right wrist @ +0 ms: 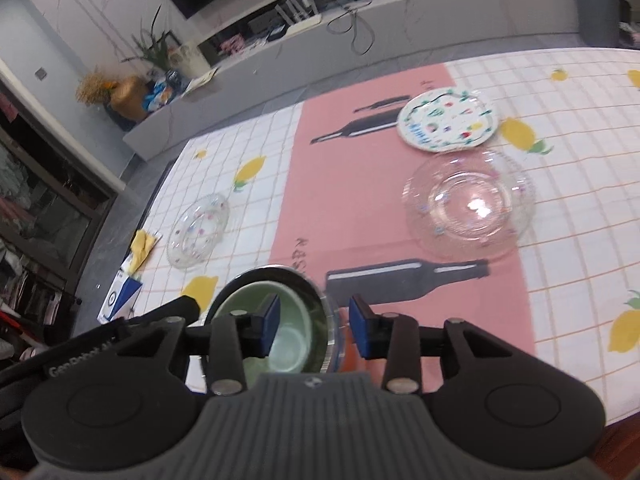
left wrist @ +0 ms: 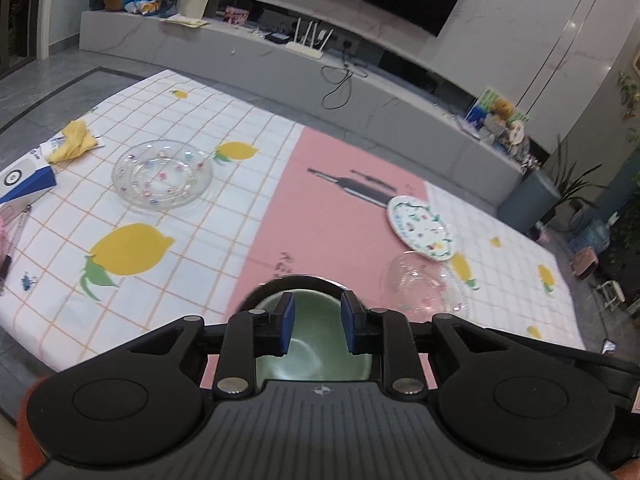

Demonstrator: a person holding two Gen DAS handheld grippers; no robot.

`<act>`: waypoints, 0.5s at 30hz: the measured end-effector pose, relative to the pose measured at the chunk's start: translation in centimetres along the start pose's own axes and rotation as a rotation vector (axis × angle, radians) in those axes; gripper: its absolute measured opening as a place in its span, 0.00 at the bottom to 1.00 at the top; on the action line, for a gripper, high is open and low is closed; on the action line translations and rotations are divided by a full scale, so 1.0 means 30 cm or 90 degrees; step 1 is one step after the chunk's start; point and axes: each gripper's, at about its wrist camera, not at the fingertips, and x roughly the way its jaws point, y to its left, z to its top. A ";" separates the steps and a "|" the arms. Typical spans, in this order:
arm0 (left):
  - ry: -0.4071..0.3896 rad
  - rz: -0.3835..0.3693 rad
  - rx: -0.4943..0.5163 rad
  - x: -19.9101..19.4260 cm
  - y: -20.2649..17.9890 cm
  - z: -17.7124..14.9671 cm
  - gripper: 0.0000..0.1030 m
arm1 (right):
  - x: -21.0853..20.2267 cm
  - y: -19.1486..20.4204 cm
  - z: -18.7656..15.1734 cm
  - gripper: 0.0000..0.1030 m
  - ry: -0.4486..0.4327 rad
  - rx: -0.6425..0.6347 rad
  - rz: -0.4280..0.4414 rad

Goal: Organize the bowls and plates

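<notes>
Both grippers are seen with jaws parted and nothing clamped: the left gripper [left wrist: 316,322] hangs over a green bowl [left wrist: 316,352], and the right gripper [right wrist: 314,330] straddles the rim of the steel bowl [right wrist: 320,300] in which that green bowl [right wrist: 288,332] is nested, near the front edge of the desk [right wrist: 360,208]. The nesting appears to be the stacking step, done so bowls are gathered together. Left unsorted are a clear dish [right wrist: 470,204], a painted plate [right wrist: 448,122] just beyond it, and a dotted glass plate [left wrist: 162,174] well apart.
</notes>
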 end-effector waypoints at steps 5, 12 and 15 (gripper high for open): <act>0.000 -0.034 -0.014 0.027 -0.059 -0.030 0.29 | -0.042 -0.082 -0.008 0.37 -0.023 0.025 -0.022; 0.016 -0.057 0.012 0.101 -0.186 -0.060 0.46 | -0.070 -0.243 -0.015 0.46 -0.035 0.081 -0.054; 0.023 -0.061 0.017 0.142 -0.234 -0.064 0.49 | -0.073 -0.317 -0.014 0.48 -0.037 0.114 -0.067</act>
